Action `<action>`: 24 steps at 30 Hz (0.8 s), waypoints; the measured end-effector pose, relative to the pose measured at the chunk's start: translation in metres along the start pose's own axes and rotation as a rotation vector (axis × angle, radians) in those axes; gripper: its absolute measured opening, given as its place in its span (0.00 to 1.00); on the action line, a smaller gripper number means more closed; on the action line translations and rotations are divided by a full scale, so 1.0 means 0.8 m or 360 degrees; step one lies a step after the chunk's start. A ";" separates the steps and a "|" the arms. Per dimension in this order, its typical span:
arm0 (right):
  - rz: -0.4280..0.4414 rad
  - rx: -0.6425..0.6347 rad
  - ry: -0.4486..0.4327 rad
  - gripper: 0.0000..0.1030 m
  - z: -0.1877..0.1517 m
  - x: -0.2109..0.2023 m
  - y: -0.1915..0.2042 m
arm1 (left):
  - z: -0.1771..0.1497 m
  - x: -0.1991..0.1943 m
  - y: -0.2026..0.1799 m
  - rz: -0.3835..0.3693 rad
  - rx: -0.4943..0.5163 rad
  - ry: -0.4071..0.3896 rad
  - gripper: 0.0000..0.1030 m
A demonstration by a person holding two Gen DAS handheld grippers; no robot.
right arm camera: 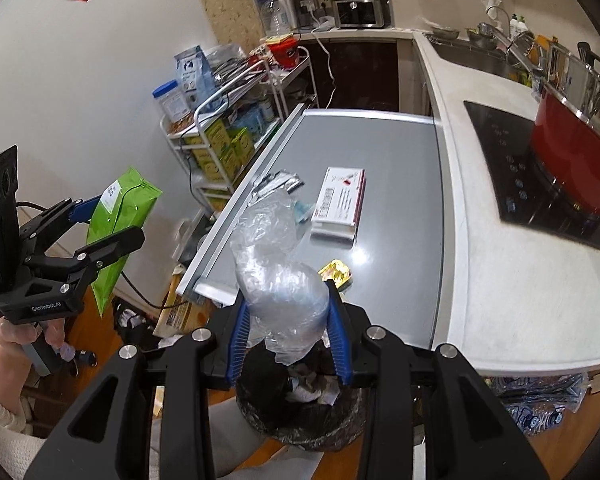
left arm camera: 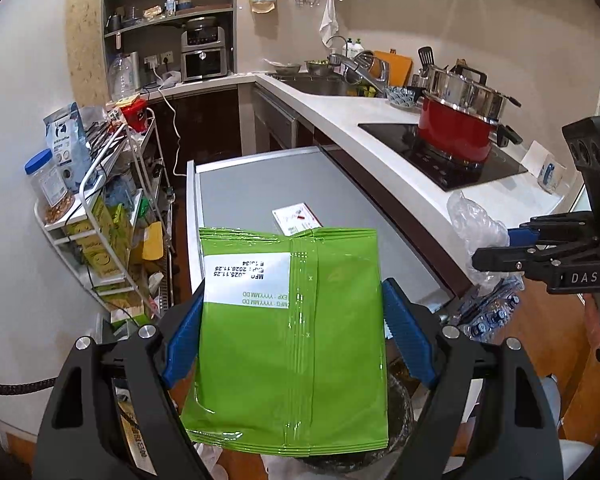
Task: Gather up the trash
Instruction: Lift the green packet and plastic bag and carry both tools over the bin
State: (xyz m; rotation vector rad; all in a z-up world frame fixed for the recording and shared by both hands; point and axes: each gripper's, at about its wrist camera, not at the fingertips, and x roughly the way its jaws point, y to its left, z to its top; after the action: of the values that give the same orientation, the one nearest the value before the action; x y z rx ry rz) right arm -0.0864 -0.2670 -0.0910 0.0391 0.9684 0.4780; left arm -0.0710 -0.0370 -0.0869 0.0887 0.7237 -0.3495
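Clamped between the left gripper [left arm camera: 292, 316] pads, a green foil pouch [left arm camera: 290, 340] hangs above the bin [right arm camera: 300, 420]: light, slick, best pinched across its flat sides. Rightward, the right gripper [right arm camera: 286, 332] squeezes crumpled clear plastic [right arm camera: 278, 280], soft and springy, over that bin.
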 end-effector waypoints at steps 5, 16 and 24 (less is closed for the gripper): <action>0.0022 -0.0022 0.0071 0.34 -0.019 0.011 0.003 | -0.022 0.000 -0.008 0.0001 0.0011 0.0077 0.80; 0.0050 -0.0016 0.0408 0.34 -0.093 0.084 0.009 | -0.096 0.027 -0.021 -0.0049 0.0034 0.0344 0.80; 0.0047 0.0058 0.0634 0.34 -0.150 0.148 -0.005 | -0.156 0.079 -0.032 -0.0119 0.0043 0.0605 0.80</action>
State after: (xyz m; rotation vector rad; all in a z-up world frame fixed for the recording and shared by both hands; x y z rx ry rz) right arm -0.1251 -0.2438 -0.2532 -0.0100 1.3690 0.5053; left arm -0.1146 -0.0539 -0.2209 0.1564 1.1006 -0.4189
